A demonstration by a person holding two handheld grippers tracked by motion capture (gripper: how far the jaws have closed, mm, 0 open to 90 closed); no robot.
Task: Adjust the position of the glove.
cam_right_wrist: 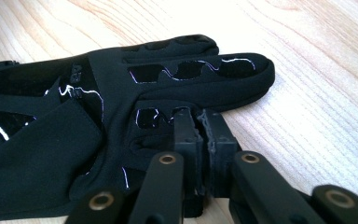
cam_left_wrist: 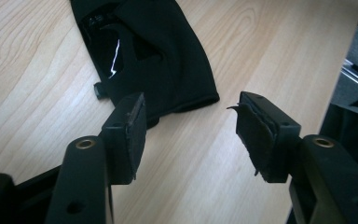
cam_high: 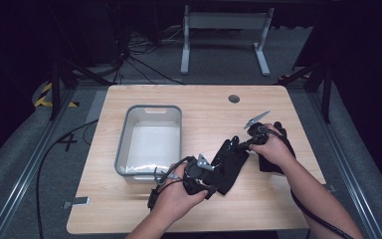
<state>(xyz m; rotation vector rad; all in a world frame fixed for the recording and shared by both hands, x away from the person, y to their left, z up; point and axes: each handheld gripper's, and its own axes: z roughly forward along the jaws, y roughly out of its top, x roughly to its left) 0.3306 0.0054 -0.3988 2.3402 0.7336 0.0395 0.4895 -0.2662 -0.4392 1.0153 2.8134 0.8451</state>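
A black glove (cam_high: 231,162) lies flat on the wooden table (cam_high: 204,104), fingers toward the far side. My right gripper (cam_high: 237,144) comes in from the right at the fingers. In the right gripper view the jaws of the right gripper (cam_right_wrist: 199,122) stand together, pinching the tip of one finger of the glove (cam_right_wrist: 74,140). My left gripper (cam_high: 210,185) sits at the near end of the glove. In the left gripper view this gripper (cam_left_wrist: 191,126) is open, its pads a little short of the cuff of the glove (cam_left_wrist: 168,60), with bare wood between them.
A grey plastic bin (cam_high: 124,134) stands on the left half of the table, close to my left hand. Another black item (cam_high: 273,162), perhaps a second glove, lies under my right hand. A round cable hole (cam_high: 234,98) sits near the far edge.
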